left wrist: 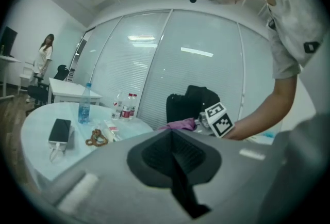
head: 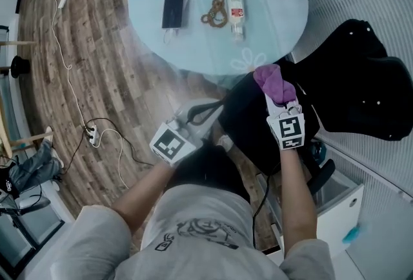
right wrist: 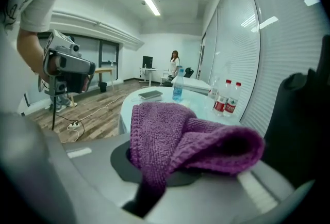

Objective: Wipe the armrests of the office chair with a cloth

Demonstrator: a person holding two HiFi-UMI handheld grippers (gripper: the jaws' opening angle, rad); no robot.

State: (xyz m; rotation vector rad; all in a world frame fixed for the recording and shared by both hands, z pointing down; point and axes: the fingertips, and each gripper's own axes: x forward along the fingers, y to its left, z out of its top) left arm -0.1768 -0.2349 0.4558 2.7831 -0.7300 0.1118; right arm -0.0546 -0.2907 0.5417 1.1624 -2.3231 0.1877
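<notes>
Over the black office chair (head: 348, 79), next to the round glassy surface (head: 271, 27), the right hand-held gripper (head: 279, 99) is clamped on the purple cloth (head: 273, 80). The left hand-held gripper (head: 210, 111) is closed on nothing and sits off to the side. The cloth is a chunky knit, soft, bunched into a loose wad overhanging the jaws. No armrest is clearly identifiable in these views. Probably best: lead with the overhanging fold, press it flat on the armrest pad, stroke lengthwise, keep the hard tips off.

The cloth (right wrist: 185, 138) hides the jaw tips of the right hand-held gripper (right wrist: 172, 174).
</notes>
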